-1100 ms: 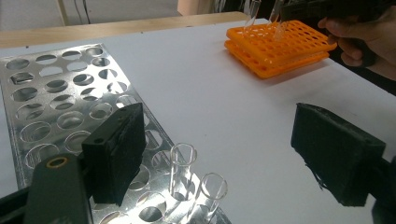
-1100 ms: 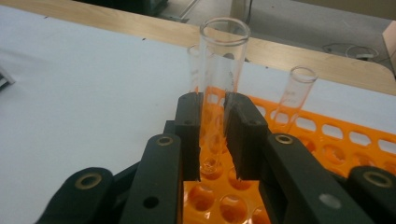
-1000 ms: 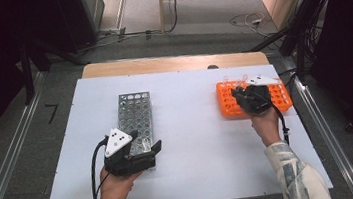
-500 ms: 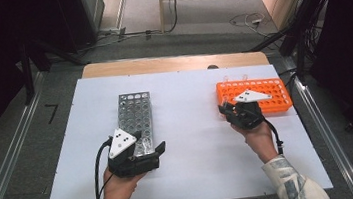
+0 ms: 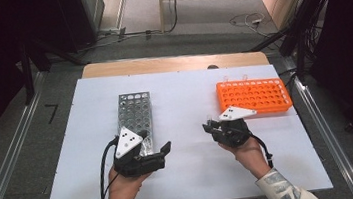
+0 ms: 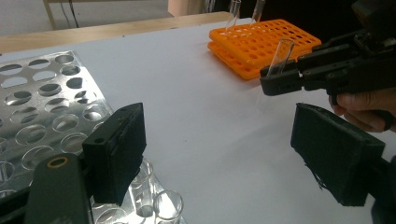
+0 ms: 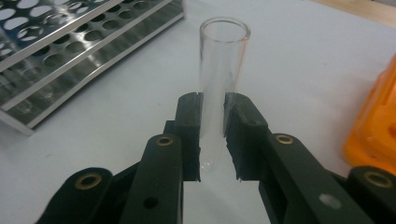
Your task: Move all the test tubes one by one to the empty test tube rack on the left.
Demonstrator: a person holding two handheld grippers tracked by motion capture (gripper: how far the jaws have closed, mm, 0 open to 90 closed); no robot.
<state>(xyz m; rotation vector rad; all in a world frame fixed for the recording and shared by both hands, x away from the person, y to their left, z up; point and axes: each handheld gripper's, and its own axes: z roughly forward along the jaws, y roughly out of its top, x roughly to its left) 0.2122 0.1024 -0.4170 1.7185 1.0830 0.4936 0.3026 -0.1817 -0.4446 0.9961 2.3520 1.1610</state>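
- Two hand-held grippers are over the white counter, one in each of the person's hands.
- The right hand-held gripper is squeezed tight on a clear glass test tube. Its two black jaws press the tube from both sides, low on the tube.
- The test tube stands almost straight up in the jaws. Its open round mouth is at the top.
- In the high view, this hand-held gripper is up over the bare counter, between the two racks. It is nearer to the orange rack.
- The orange rack is plastic and has many round holes. It sits on the right side of the counter. Two more clear tubes stand at its far edge.
- The left hand-held gripper has its jaws wide apart and holds nothing.
- It is at the near end of the metal rack. One jaw is over the corner of the rack and the other is out over the bare counter.
- The metal rack is shiny, with rows of round holes. It sits on the left side of the counter.
- A few clear tubes stand in the near end of the metal rack, just beside the left jaw.
- The two hand-held grippers are apart and do not touch.
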